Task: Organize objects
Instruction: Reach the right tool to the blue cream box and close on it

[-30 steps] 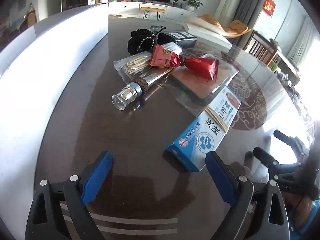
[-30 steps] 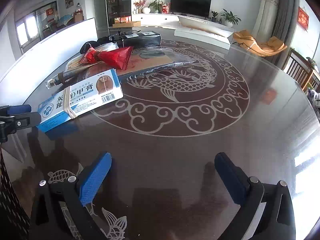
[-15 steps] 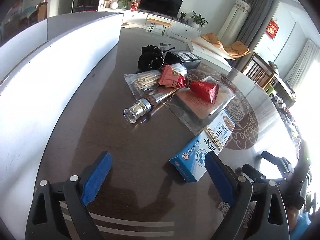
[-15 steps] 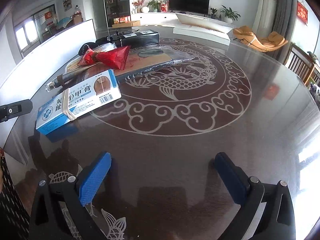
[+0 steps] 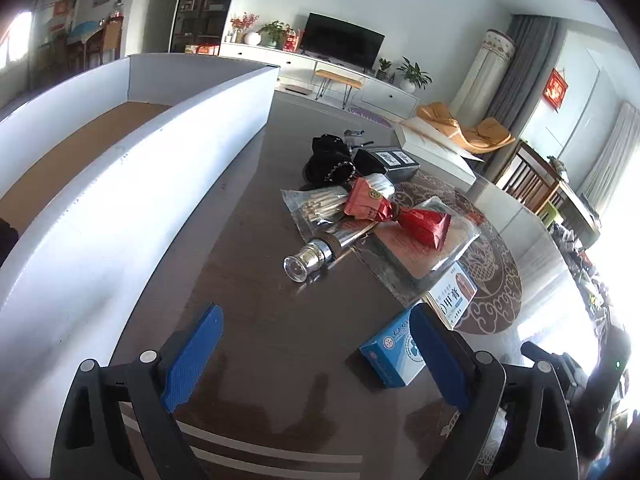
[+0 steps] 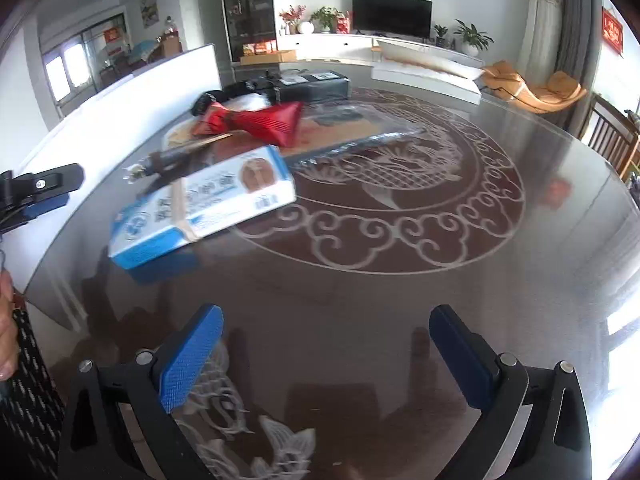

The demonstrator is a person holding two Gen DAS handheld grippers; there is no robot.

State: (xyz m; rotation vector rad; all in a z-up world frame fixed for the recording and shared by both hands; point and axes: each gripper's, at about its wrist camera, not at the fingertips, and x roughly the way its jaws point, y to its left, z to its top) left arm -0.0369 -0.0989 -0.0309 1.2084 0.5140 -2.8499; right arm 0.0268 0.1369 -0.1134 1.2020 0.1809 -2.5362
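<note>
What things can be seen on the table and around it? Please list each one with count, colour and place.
medicine box: 1, blue and white, nearest table edge
red packets: 2, red, middle of pile
flashlight: 1, silver, lying left of pile
stick bag: 1, clear, under a packet
black pouch: 1, black, far end
dark box: 1, far end
cardboard box: 1, white, left of table
table: 1, dark, patterned
left gripper: 1, blue fingers, open
right gripper: 1, blue fingers, open

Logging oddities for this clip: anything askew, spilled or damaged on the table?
Nothing is spilled or visibly damaged. The items lie in a loose overlapping heap: red packets on a clear bag, a silver bottle on its side, a blue-and-white box at an angle. The white bin looks empty where visible.
</note>
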